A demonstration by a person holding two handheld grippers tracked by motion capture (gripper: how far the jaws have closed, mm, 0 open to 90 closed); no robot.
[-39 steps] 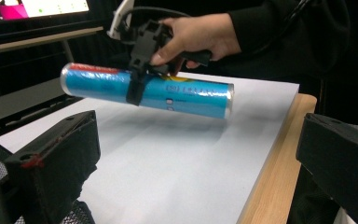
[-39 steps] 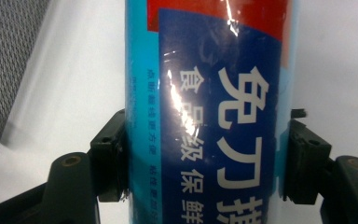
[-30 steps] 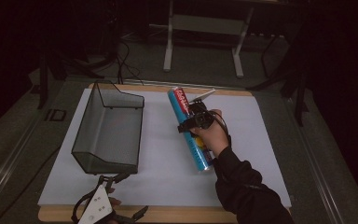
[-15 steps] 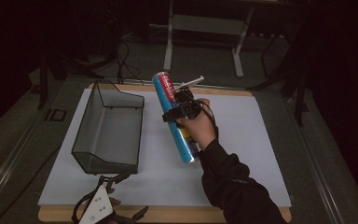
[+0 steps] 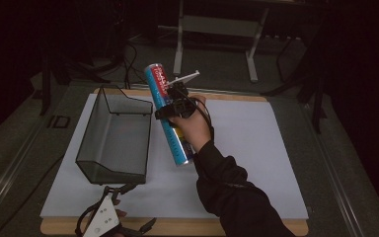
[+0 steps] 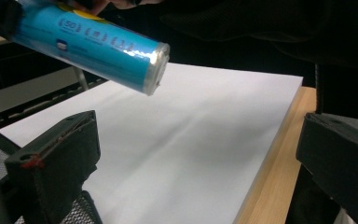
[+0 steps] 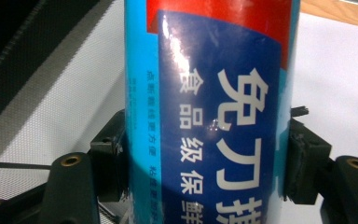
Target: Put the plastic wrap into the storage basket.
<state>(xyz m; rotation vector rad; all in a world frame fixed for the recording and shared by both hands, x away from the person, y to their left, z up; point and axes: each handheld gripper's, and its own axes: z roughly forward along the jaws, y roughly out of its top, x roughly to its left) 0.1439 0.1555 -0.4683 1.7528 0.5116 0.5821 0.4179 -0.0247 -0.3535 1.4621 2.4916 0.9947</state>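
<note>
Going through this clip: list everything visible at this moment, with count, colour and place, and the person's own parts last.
Tube: one, blue with a red and dark blue label, lifted off the table and tilted, beside the basket's right side.
Mesh basket: one, dark grey, on the left part of the sheet.
Paper sheet: one, white, covering most of the table.
Table: one, light wood, edges showing around the sheet.
Metal stand: one, grey, on the floor beyond the table.
Right gripper: one, black, shut on the tube near its middle.
Left gripper: one, black, jaws apart, at the near edge by the basket.
Sleeve: one, black, right arm.
</note>
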